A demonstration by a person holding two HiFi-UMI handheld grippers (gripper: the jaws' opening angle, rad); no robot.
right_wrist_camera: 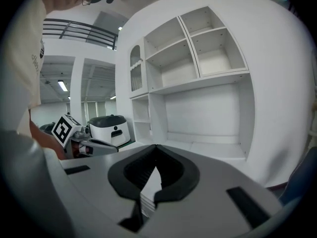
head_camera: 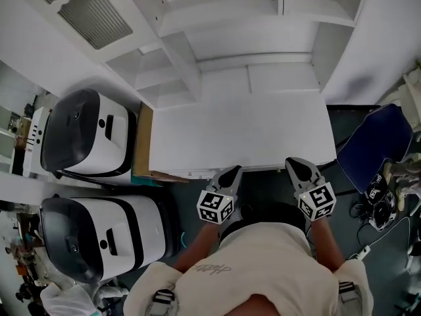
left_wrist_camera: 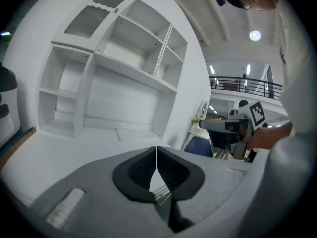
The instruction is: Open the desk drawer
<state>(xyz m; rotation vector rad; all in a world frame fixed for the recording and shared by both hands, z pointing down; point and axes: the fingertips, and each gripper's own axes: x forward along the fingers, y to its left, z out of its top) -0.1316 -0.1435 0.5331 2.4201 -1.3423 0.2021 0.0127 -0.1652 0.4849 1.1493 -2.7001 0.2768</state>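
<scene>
Nearest the camera, a person in a pale shirt stands at a white desk [head_camera: 237,130], a gripper in each hand. Both grippers sit just short of the desk's front edge [head_camera: 263,168] and point at it. The left gripper [head_camera: 230,172] has its dark padded jaws pressed together at the tips, holding nothing. The right gripper [head_camera: 297,164] is the same, its tips touching and empty. The drawer itself is not clearly seen. It most likely lies directly under that front edge, straight ahead of and below both sets of jaws, with its long axis running left to right along the edge. Neither gripper touches it, and both look about equally near. Beyond the edge lies the bare desktop, then empty white shelves [head_camera: 197,51].
</scene>
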